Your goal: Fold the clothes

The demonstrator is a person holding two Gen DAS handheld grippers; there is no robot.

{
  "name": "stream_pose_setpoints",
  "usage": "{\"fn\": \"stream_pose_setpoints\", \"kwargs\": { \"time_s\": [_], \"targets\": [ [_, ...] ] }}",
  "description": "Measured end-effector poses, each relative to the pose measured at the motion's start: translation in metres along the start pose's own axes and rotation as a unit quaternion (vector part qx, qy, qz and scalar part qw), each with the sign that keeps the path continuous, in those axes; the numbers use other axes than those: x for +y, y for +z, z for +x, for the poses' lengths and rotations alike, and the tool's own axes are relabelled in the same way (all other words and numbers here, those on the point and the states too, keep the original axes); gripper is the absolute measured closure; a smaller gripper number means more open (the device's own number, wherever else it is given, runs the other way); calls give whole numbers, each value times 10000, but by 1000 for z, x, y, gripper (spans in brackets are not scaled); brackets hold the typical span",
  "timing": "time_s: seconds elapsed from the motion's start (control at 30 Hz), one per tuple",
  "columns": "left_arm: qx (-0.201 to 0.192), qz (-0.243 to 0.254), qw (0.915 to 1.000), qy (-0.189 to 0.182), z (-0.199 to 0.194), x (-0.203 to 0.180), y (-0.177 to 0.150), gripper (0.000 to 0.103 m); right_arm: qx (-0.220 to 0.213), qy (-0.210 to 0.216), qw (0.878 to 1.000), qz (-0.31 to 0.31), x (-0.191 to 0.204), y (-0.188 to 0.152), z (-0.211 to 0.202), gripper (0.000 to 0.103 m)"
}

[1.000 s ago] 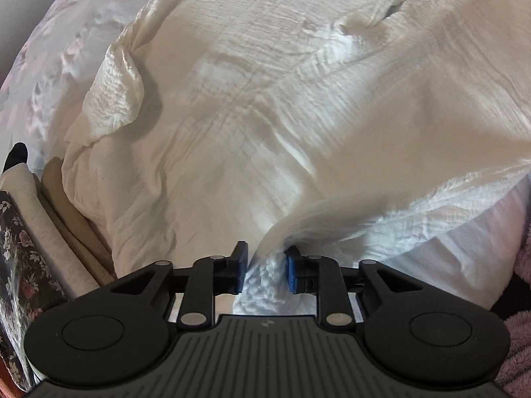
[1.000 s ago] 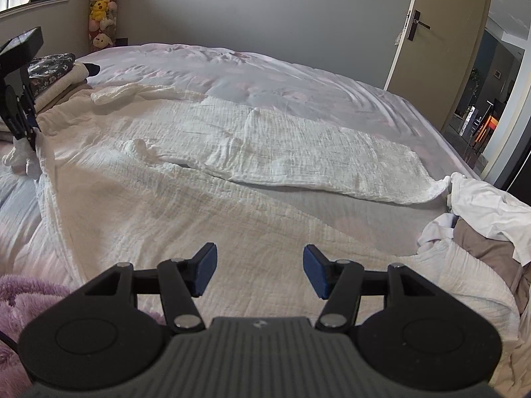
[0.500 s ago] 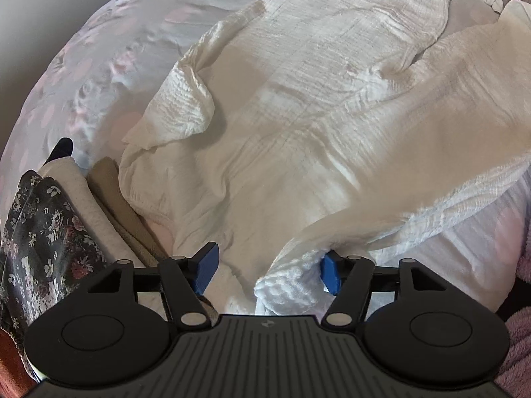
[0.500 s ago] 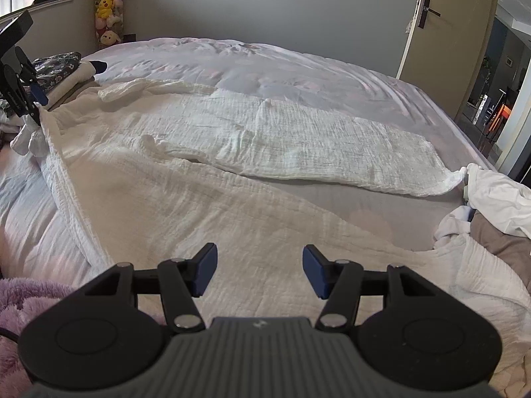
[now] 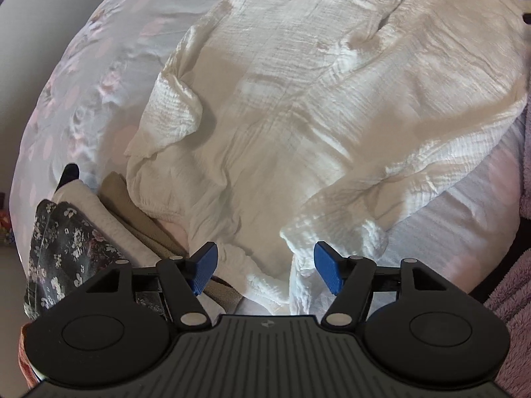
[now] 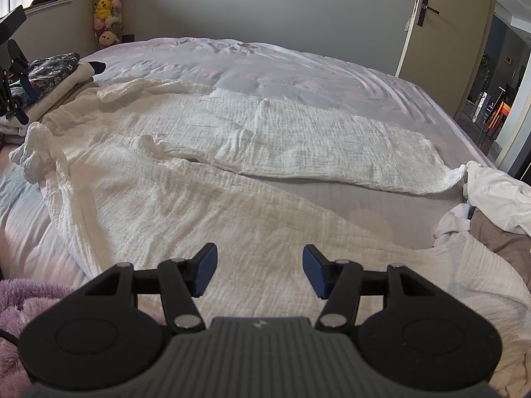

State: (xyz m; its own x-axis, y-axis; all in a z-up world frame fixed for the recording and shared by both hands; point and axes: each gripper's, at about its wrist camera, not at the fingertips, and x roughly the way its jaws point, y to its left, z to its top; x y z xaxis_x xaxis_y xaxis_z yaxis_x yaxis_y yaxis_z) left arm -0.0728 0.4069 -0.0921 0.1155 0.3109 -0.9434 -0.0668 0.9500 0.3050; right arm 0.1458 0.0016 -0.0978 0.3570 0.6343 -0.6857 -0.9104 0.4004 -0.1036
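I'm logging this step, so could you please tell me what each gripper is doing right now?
Left gripper: open, holding nothing, over the bunched cloth.
Right gripper: open, holding nothing.

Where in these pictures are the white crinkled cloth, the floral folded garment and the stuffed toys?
white crinkled cloth (image 6: 186, 205): right wrist view, on its near spread half.
floral folded garment (image 5: 63, 248): left wrist view, on its dark printed top.
stuffed toys (image 6: 107, 3): right wrist view, on the yellow toy.

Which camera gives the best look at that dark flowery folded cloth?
The left wrist view: the floral cloth lies close, print clear, atop a folded stack. The right wrist view shows it only small, at the bed's far left edge.
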Motion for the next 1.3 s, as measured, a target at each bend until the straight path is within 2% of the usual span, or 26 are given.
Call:
{"fn": "stream_pose_setpoints", "kwargs": {
  "time_s": [0.13, 0.23, 0.33, 0.47, 0.6, 0.67, 0.7, 0.73, 0.77, 0.8, 0.87, 0.93, 1.23, 1.3],
  "targets": [
    [-260, 652, 9975, 87, -9, -39, -4, 41, 216, -29, 9997, -65, 2, 3, 7, 44],
    [-235, 1148, 9931, -36, -3, -69, -8, 41, 321, -39, 9993, -160, 4, 4, 10, 45],
    [-169, 1437, 9895, -49, 15, -92, -14, 41, 323, -45, 9993, -172, 4, 4, 11, 45],
    [-188, 1187, 9927, -59, 42, -94, -16, 41, 227, -27, 9997, -39, 1, 2, 7, 45],
    [-149, 546, 9983, 121, 72, -75, -17, 41, 214, 44, 9997, 52, -2, 2, 9, 45],
    [-127, 265, 9995, 98, 81, -67, -18, 42, 221, 55, 9997, 60, -3, 3, 9, 45],
    [-131, 202, 9997, 77, 82, -65, -19, 46, 225, 60, 9997, 63, -3, 3, 9, 45],
    [-136, 142, 9998, 57, 81, -63, -20, 56, 229, 65, 9997, 66, -3, 3, 10, 45],
    [-121, 120, 9998, 40, 79, -62, -21, 61, 233, 70, 9997, 68, -3, 3, 10, 45],
    [-106, 81, 9999, 34, 74, -61, -23, 74, 219, 68, 9997, 68, -3, 2, 9, 45],
    [-124, -79, 9999, -83, 59, -56, -27, 83, 174, 65, 9998, 78, -2, 2, 8, 45],
    [-228, -238, 9989, -347, 38, -50, -32, 85, 152, 80, 9998, 98, -3, 2, 7, 45],
    [-227, 2, 9938, -1089, -52, -40, -39, 86, 85, 107, 9998, 134, -4, 2, 5, 45],
    [-2, 212, 9909, -1326, -63, -43, -40, 85, 82, 109, 9998, 134, -4, 2, 5, 45]
  ]
}}
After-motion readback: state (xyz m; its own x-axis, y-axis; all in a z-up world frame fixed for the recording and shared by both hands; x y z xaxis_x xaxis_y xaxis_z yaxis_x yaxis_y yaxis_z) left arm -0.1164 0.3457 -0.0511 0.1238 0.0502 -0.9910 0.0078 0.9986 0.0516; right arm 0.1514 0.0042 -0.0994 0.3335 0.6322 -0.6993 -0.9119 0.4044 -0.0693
